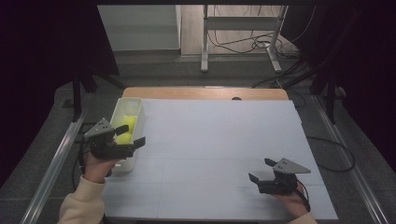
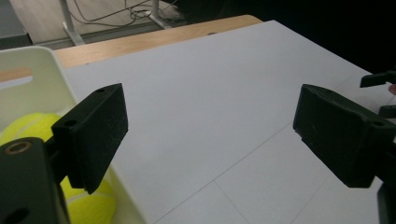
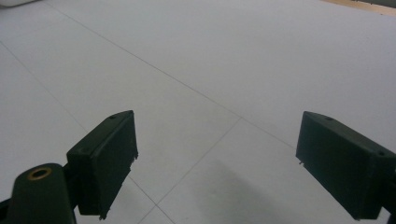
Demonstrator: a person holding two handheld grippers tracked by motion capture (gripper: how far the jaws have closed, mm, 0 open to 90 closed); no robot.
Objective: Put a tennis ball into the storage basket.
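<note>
A white bin (image 1: 139, 112) stands on the left side of the white table and holds yellow tennis balls (image 1: 129, 123). My left gripper (image 1: 130, 135) hangs just above the bin's near end, jaws wide apart and pointing right, nothing between them. In the left gripper view the bin's wall (image 2: 51, 70) and a tennis ball (image 2: 91, 203) lie behind the left jaw, and my left gripper (image 2: 210, 135) is open over bare table. My right gripper (image 1: 261, 170) rests low at the table's near right, open and holding nothing; in its own view my right gripper (image 3: 215, 163) frames bare white surface.
The white table top (image 1: 215, 140) has a wooden strip (image 1: 205, 92) along its far edge. Beyond it stand a metal frame (image 1: 240, 28) and loose cables on the floor. Metal rails (image 1: 51, 163) run along both sides.
</note>
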